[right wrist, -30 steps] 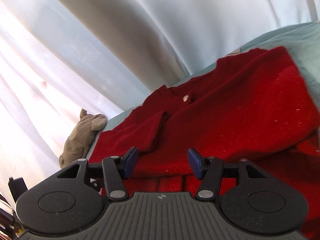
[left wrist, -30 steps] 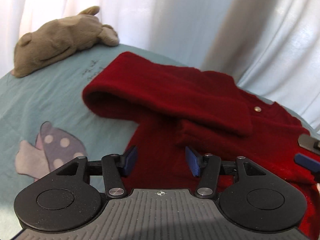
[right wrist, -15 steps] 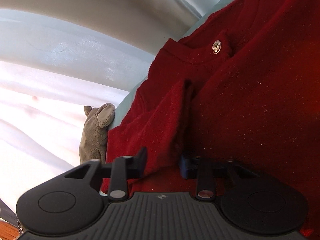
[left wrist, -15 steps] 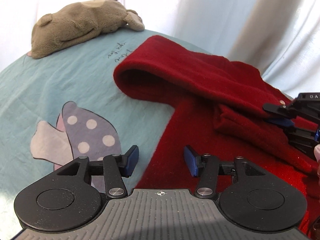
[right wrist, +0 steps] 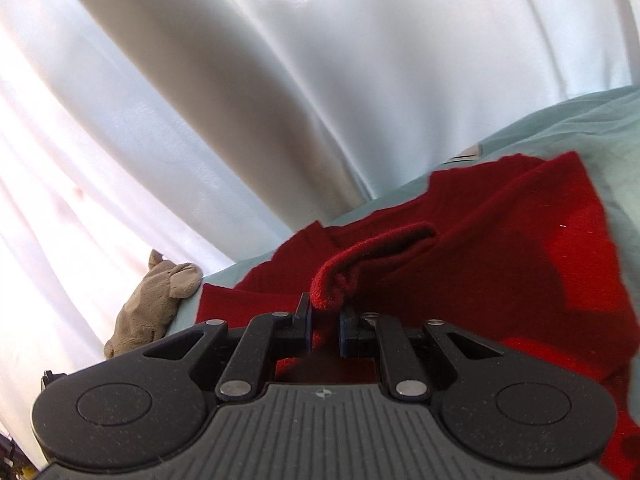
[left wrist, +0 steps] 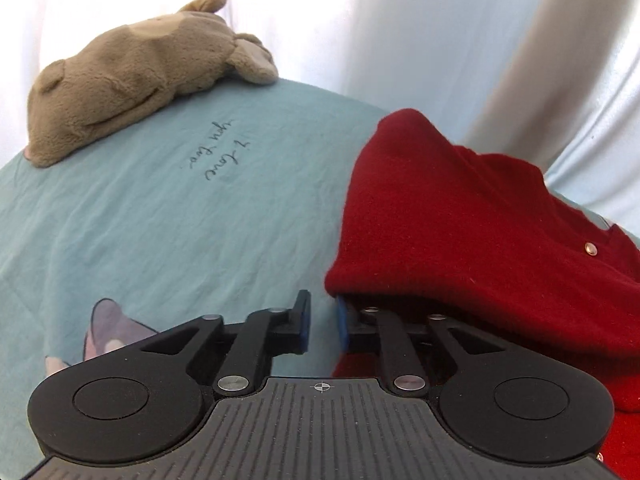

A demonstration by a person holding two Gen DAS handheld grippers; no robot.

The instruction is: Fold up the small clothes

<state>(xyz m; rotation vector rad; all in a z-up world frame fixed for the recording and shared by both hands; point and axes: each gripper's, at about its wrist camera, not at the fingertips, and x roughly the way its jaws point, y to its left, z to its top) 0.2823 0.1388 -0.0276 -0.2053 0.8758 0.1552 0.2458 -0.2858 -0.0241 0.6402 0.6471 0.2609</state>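
Observation:
A red knitted sweater (left wrist: 460, 232) with a metal button (left wrist: 590, 247) lies on a teal bedsheet (left wrist: 180, 220), one sleeve folded over its body. My left gripper (left wrist: 322, 322) sits at the near corner of that fold. Its jaws are closing and stand almost together. The fold drapes over the right finger, and only sheet colour shows in the narrow gap. My right gripper (right wrist: 323, 322) is shut on the end of the sleeve (right wrist: 372, 252), which rises in a ridge above the sweater (right wrist: 520, 240).
A grey-brown plush toy (left wrist: 132, 72) lies at the sheet's far left edge, also seen as the plush toy (right wrist: 152, 304) in the right wrist view. White curtains (right wrist: 320, 80) hang behind the bed. Printed script and a dotted figure mark the sheet left of the sweater.
The left gripper's jaws went from wide apart to nearly together as it moved up to the sleeve fold. The right gripper shut on the sleeve end and drew it up and back.

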